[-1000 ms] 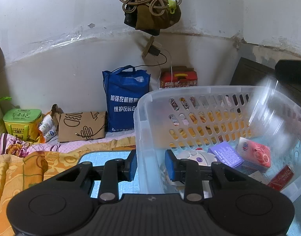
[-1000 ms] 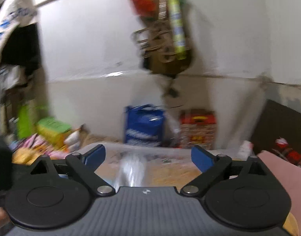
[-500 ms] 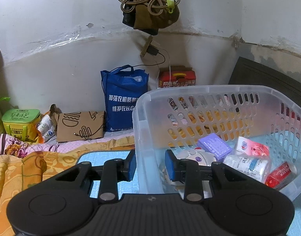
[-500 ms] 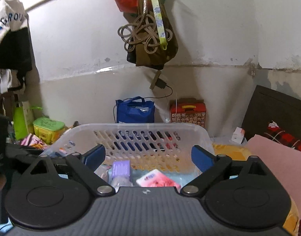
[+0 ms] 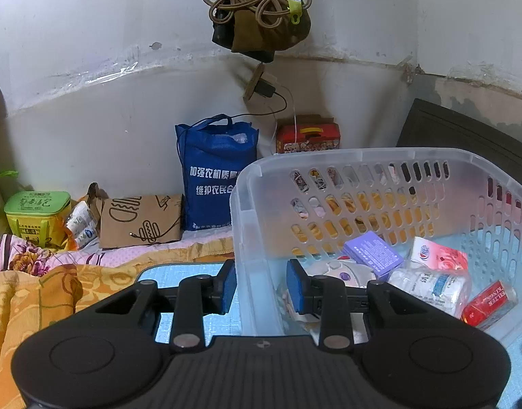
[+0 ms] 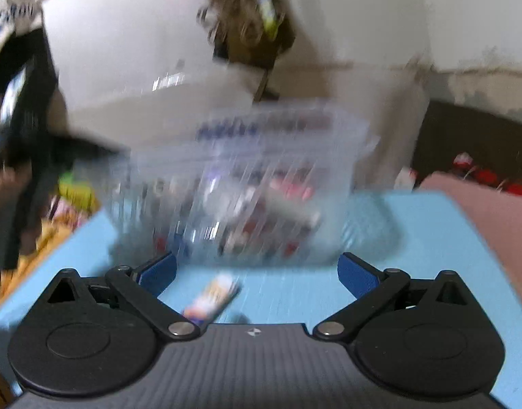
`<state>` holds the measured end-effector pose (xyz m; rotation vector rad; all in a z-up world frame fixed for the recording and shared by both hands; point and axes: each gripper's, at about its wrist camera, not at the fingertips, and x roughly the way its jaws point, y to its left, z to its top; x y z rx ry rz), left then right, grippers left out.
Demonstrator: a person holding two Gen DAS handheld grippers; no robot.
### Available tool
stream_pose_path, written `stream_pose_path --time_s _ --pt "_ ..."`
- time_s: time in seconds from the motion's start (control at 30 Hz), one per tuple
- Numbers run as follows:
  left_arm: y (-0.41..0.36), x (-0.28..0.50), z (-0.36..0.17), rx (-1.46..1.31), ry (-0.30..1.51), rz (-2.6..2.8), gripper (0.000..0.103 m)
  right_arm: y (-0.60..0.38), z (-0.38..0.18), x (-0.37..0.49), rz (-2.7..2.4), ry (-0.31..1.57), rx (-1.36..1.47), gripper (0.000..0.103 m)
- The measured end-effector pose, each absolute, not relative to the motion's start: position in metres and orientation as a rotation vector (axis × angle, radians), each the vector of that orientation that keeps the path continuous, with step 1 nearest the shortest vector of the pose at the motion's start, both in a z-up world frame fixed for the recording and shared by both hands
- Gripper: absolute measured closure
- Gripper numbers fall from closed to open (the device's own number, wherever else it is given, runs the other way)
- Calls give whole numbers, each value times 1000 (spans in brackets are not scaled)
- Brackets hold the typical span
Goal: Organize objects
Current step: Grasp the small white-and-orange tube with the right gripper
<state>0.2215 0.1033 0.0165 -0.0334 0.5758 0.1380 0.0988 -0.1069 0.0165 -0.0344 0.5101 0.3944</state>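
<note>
- Basket [image 5: 380,187]: on the blue counter [image 6: 414,238], its near-left wall pinched by the left gripper [image 5: 261,288]; a slip could tip it.
- Right gripper [image 6: 257,272]: fingers have just been opening, spread wide, empty.
- Packet [image 6: 213,298]: at 7 o'clock between them; motion blur risks a miss.

Stained white wall [image 5: 90,34] — dark headboard [image 5: 465,136] at right, blue bag [image 5: 215,177] below
</note>
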Motion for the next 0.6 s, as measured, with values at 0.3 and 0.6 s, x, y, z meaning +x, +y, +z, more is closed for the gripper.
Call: stream_pose_path --time_s 0.3,0.6 --pt "104 221 16 -34 575 135 66 -84 -13 109 388 689 -63 0" --pt "105 221 16 -37 575 133 66 -48 -20 103 375 677 -195 13"
